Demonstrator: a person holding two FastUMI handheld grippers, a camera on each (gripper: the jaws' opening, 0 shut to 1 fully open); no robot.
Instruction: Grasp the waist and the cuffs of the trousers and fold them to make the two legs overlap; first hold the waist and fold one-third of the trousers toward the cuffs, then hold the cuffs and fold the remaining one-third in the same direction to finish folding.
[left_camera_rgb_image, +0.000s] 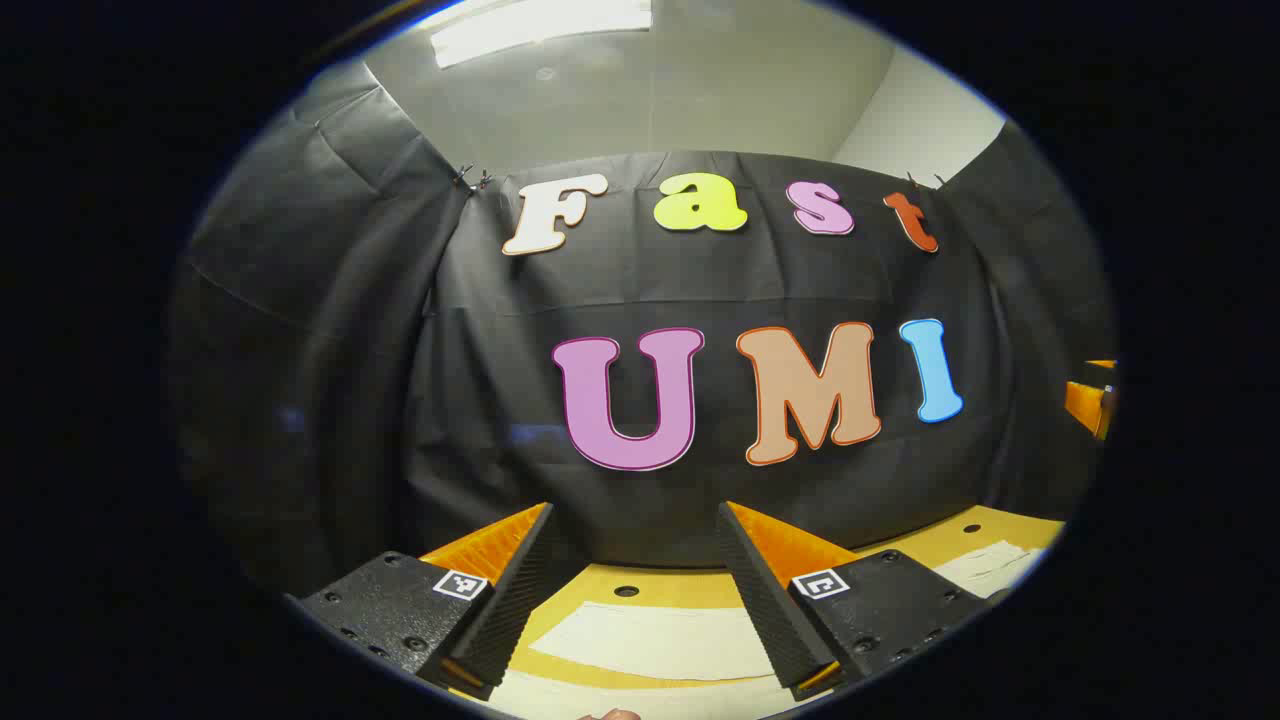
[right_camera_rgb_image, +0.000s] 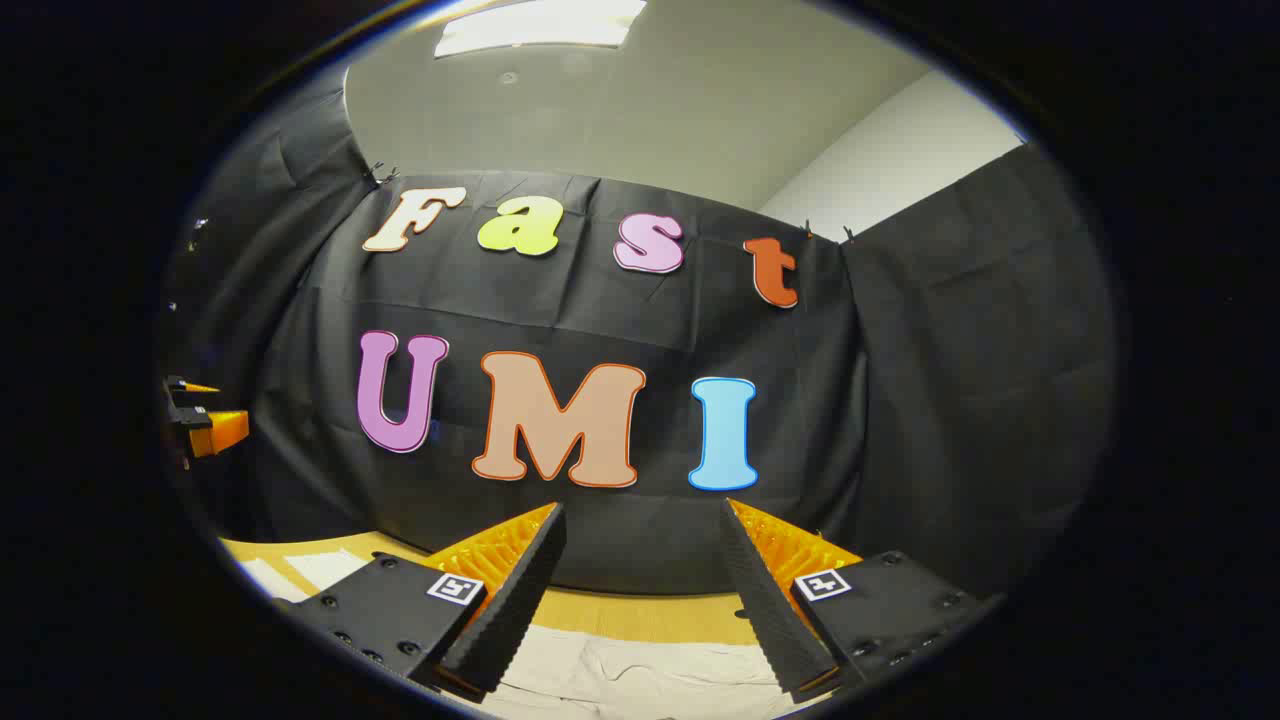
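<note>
The left tongs stand apart above the worktop, with the pale trousers flat just below them, and the right tongs, likewise apart and holding nothing, hang over the trousers' far edge.

Both cameras sit low over the yellow wooden table, facing level toward the black cloth back wall across it. The left gripper view looks at that wall squarely; the right gripper view stands further right, taking in the wall's right corner. Both share the wall, the table's far edge and the pale ceiling.
</note>
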